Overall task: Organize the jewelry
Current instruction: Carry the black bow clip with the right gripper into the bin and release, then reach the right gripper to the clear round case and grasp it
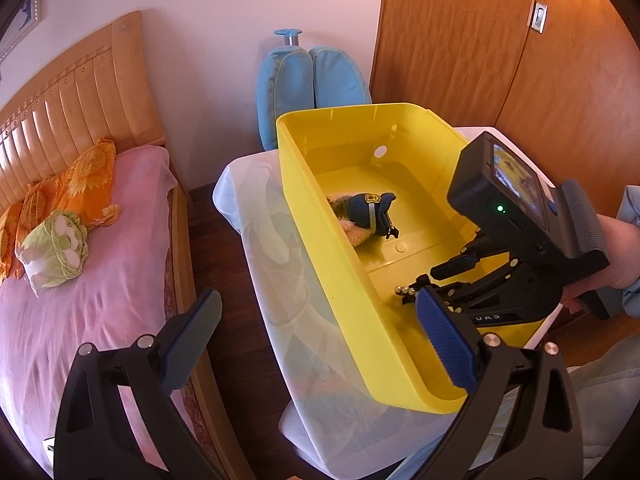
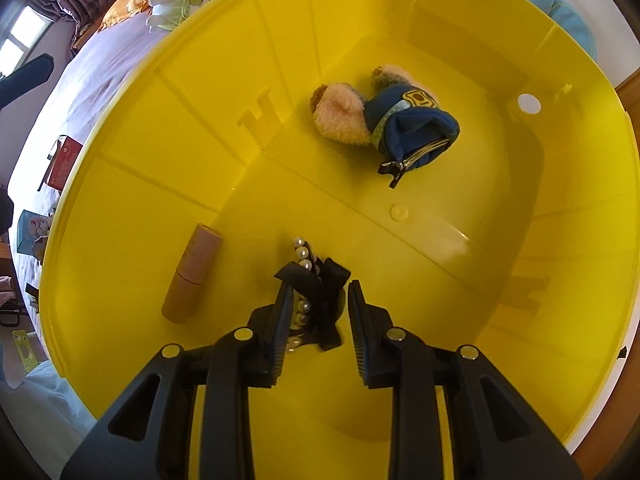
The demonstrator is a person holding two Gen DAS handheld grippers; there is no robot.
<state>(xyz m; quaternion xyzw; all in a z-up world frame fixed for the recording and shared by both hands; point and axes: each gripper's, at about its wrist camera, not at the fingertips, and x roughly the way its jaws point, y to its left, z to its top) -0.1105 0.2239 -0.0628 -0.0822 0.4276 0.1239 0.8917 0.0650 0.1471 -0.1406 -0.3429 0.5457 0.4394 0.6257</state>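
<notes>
Right gripper (image 2: 318, 312) pointing down inside yellow bin (image 2: 520, 320), jaws partly apart around pearl bracelet with black bow (image 2: 320, 292) lying on bin floor, right pad clear of it, cardboard tube (image 2: 192, 276) beside, plush toy (image 2: 380, 116) further in, left gripper (image 1: 316, 344) wide open and empty over bin's edge

Pink-sheeted bed (image 1: 80, 280), slatted wooden headboard (image 1: 68, 92); pale wall (image 1: 200, 40); wooden wardrobe doors (image 1: 500, 48); dark wood floor (image 1: 224, 280).
</notes>
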